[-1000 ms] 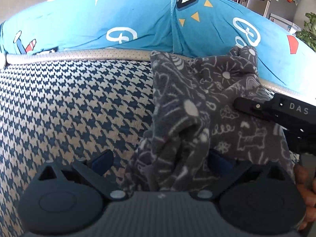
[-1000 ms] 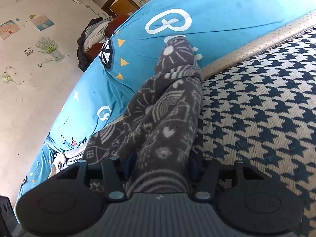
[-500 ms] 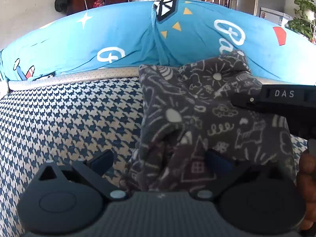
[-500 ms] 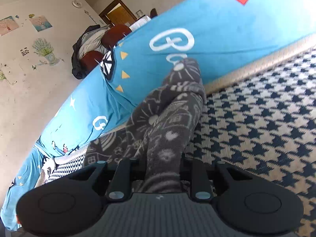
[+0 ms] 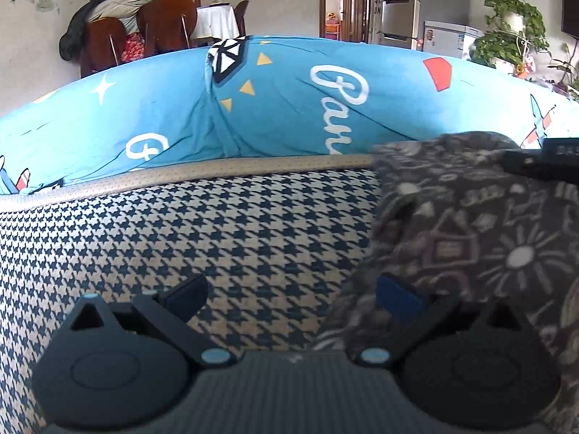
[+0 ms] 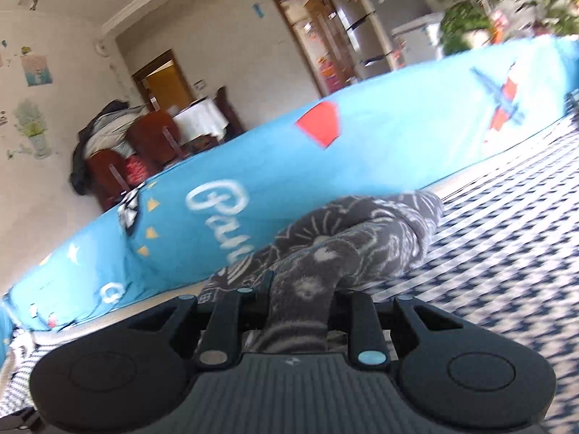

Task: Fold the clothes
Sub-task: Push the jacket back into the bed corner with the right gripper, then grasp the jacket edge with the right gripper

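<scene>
The left gripper (image 5: 289, 294) is held low over the houndstooth cover (image 5: 202, 238), its fingers spread wide with only bare cover seen between them. Its right finger (image 5: 398, 296) lies against the edge of the grey patterned garment (image 5: 481, 238), which is heaped toward the right side of the cover and reaches up to the beige piping (image 5: 217, 170) at the far edge. Whether the finger touches the cloth cannot be told, since the picture is blurred there. Part of the right gripper (image 5: 542, 161) is seen above the garment at the right border. Behind the piping a blue printed cushion (image 5: 289, 108) closes the far side. The left half of the cover is open.

In the right wrist view, the right gripper (image 6: 298, 296) is tilted and its fingers are pressed together on a bunched fold of the grey patterned garment (image 6: 362, 246). The garment runs forward from the fingers to the far edge, where the blue printed cushion (image 6: 362, 152) stands. To the right, the houndstooth cover (image 6: 506, 253) is free of things.
</scene>
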Motion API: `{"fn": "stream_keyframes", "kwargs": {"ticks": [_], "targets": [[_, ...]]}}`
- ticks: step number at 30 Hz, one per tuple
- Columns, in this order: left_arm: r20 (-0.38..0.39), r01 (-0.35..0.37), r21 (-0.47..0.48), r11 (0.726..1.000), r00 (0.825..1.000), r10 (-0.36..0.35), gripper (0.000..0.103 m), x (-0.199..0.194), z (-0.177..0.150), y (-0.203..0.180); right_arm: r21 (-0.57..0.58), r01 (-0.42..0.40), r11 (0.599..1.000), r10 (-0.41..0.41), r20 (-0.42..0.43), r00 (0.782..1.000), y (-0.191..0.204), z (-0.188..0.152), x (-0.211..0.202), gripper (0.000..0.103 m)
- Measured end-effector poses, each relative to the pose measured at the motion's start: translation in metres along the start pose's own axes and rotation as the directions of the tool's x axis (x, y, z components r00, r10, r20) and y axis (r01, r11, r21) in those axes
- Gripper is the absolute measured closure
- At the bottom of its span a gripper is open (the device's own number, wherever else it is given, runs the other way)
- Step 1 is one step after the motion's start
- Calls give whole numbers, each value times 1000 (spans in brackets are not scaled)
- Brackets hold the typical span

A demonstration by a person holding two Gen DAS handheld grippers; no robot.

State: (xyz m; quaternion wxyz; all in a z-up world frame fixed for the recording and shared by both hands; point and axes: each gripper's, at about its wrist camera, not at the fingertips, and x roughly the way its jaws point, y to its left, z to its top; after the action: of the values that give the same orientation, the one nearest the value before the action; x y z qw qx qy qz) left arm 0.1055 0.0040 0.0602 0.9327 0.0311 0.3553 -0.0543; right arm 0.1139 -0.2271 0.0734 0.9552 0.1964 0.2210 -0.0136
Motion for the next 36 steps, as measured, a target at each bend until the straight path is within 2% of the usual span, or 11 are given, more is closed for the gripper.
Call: {"fn": "stream_keyframes", "kwargs": {"ticks": [6, 8, 10, 13, 15, 18, 22, 26, 32, 36], "targets": [[7, 8, 37, 999, 1000, -8, 0, -4, -4, -14, -10, 149, 989, -148, 80, 986, -43, 12, -42, 80], [2, 7, 50, 999, 1000, -7, 0, -5, -7, -18, -23, 202, 979, -201, 32, 979, -56, 9, -42, 79], [-8, 14, 56, 998, 1000, -13, 0, -5, -10, -21, -22, 258, 966, -258, -68, 964, -72, 2, -32, 76], [-18, 20, 63, 998, 1000, -19, 0, -9, -17, -20, 28, 272, 962, -264, -176, 948, -93, -8, -27, 69], [-22, 23, 68, 997, 1000, -21, 0, -12, -20, -18, 42, 266, 963, -255, -168, 952, -94, -7, -39, 58], [-23, 19, 61, 998, 1000, -18, 0, -20, -28, -11, 64, 255, 965, -243, -155, 958, -96, -6, -57, 52], [-35, 13, 0, 1000, 999, -13, 0, -33, -40, 3, 90, 236, 967, -223, -135, 965, -97, -4, -80, 51], [-53, 6, -51, 999, 999, -9, 0, -45, -55, 15, 67, 177, 982, -169, -112, 979, -86, -10, -96, 51], [-64, -11, -81, 997, 998, 6, 0, -57, -73, 23, 20, 54, 998, -52, -106, 993, -62, -30, -117, 51], [-70, -11, -98, 995, 998, 4, 0, -64, -81, 24, -32, -41, 999, 37, -104, 994, -46, -44, -129, 51]]}}
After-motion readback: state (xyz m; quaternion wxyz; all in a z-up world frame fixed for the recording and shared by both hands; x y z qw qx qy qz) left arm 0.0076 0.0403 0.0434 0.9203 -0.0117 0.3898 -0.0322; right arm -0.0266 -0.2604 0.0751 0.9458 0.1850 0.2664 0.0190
